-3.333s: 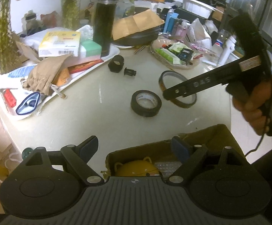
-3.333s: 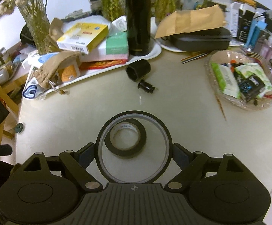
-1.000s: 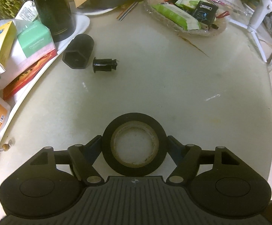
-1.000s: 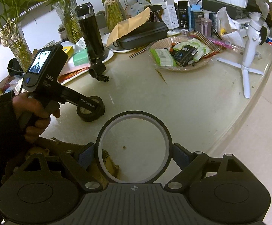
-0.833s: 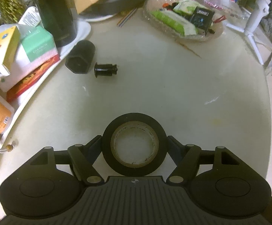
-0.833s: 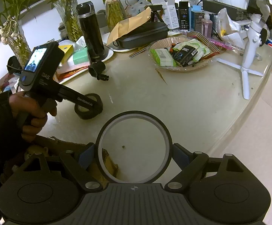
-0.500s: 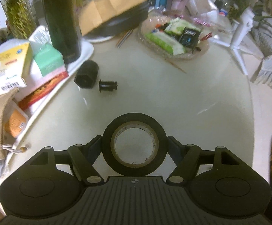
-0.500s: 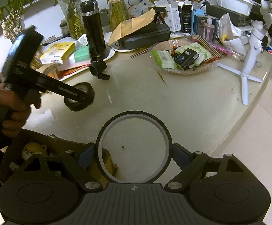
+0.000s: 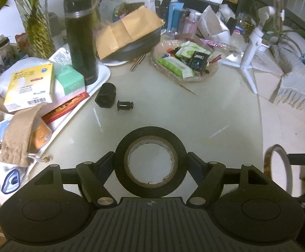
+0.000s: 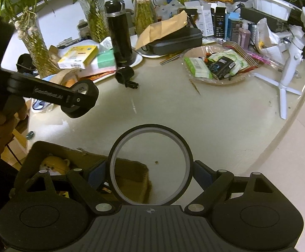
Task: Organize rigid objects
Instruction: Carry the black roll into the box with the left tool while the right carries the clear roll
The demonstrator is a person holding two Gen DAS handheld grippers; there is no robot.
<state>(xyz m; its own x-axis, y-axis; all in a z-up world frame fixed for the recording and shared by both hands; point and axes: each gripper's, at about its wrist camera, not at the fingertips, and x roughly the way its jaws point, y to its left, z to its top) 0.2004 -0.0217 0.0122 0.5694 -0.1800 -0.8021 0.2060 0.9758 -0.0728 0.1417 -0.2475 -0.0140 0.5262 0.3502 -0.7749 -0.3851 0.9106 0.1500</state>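
Your left tool is clamped on the black tape, your right tool grips the clear ring, both above the counter.

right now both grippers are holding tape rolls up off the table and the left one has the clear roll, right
Not quite. The left gripper holds the black tape roll, as the left wrist view shows. The clear roll sits in the right gripper. Both are indeed held up off the table.
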